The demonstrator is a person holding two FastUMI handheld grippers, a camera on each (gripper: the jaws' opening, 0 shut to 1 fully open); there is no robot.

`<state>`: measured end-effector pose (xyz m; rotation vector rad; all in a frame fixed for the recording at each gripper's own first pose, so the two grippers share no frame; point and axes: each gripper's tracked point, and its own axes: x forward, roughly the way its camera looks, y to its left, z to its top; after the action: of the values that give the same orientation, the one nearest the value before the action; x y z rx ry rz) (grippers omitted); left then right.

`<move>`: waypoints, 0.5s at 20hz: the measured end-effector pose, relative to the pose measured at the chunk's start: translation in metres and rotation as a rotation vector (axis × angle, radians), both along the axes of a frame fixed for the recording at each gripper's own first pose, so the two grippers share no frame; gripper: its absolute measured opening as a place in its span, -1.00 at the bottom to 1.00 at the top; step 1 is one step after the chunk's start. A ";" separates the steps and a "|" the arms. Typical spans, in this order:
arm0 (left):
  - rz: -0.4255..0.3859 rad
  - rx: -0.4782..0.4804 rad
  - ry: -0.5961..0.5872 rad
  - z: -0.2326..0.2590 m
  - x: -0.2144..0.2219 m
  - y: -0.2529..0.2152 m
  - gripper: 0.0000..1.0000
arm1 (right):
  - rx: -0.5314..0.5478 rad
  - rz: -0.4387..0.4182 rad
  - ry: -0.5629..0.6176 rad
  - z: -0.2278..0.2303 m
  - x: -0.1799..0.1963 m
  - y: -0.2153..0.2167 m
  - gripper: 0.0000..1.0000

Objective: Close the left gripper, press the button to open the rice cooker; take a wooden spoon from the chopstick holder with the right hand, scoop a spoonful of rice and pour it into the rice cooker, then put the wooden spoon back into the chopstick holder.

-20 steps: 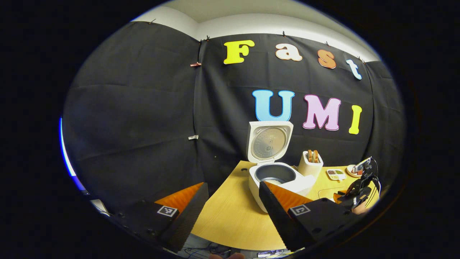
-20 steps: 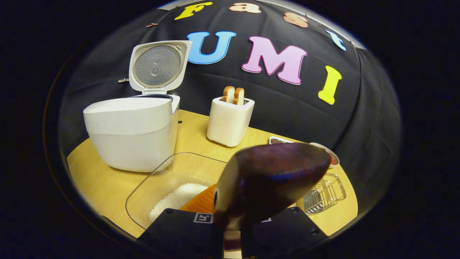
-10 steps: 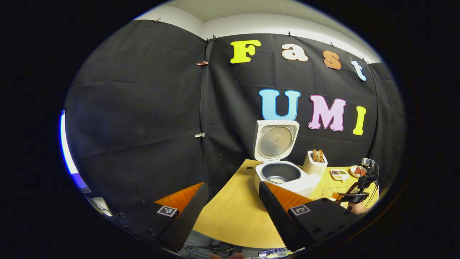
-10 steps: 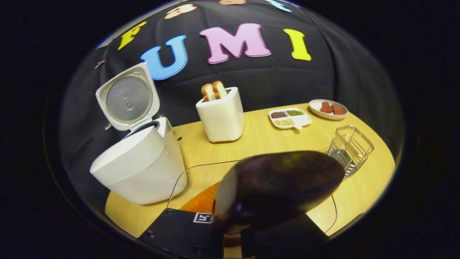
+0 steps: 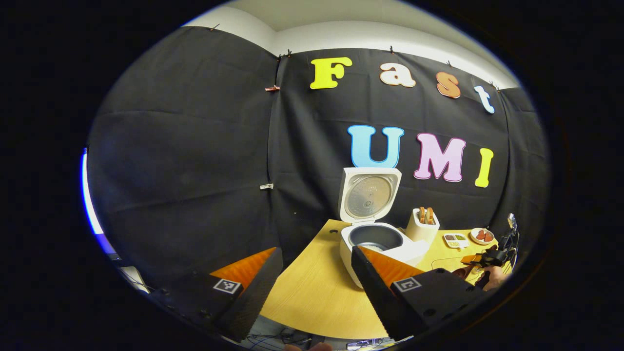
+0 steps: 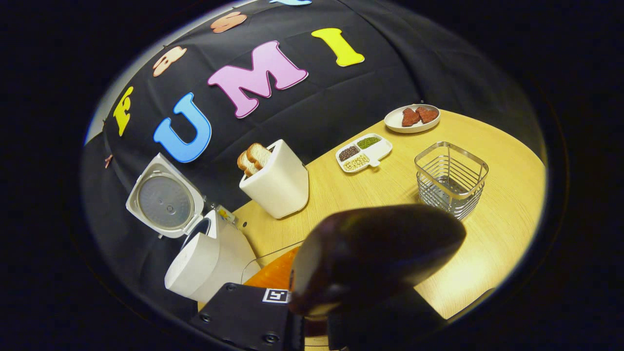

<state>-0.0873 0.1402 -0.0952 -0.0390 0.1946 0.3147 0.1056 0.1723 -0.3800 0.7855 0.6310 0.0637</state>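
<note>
Right gripper (image 6: 312, 321) clamped on wooden spoon (image 6: 375, 253), bowel end up close to cam, w/ wire chopstick holder (image 6: 451, 178) on table (image 6: 507, 209) to far right. Left gripper (image 5: 317, 273) wide, nothing in it, rice cooker (image 5: 378, 239) w/ lid up just beyond. Spoon prob light, stiff, smooth: best held low on handle, grip firm vs twisting.

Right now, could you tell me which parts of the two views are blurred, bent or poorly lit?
Right gripper view: the wooden spoon, close to the lens, is dark and out of focus; the wire basket stays sharp. Fisheye bends the table edge and tilts the scene. Left gripper view: the rice cooker is crisp but small; a bright strip glares at the left edge.
</note>
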 end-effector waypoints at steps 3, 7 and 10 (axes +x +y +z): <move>-0.009 0.004 0.000 0.001 0.001 -0.002 0.95 | 0.042 -0.036 0.005 0.008 0.007 -0.011 -0.64; -0.021 -0.009 -0.005 0.000 0.002 -0.004 0.95 | 0.105 -0.080 -0.010 0.029 0.015 -0.017 -0.64; -0.027 -0.021 -0.002 -0.003 0.004 -0.003 0.95 | 0.146 -0.099 -0.046 0.057 0.020 -0.019 -0.64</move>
<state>-0.0831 0.1375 -0.0983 -0.0575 0.1962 0.2858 0.1259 0.1531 -0.3230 0.9525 0.5475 0.0374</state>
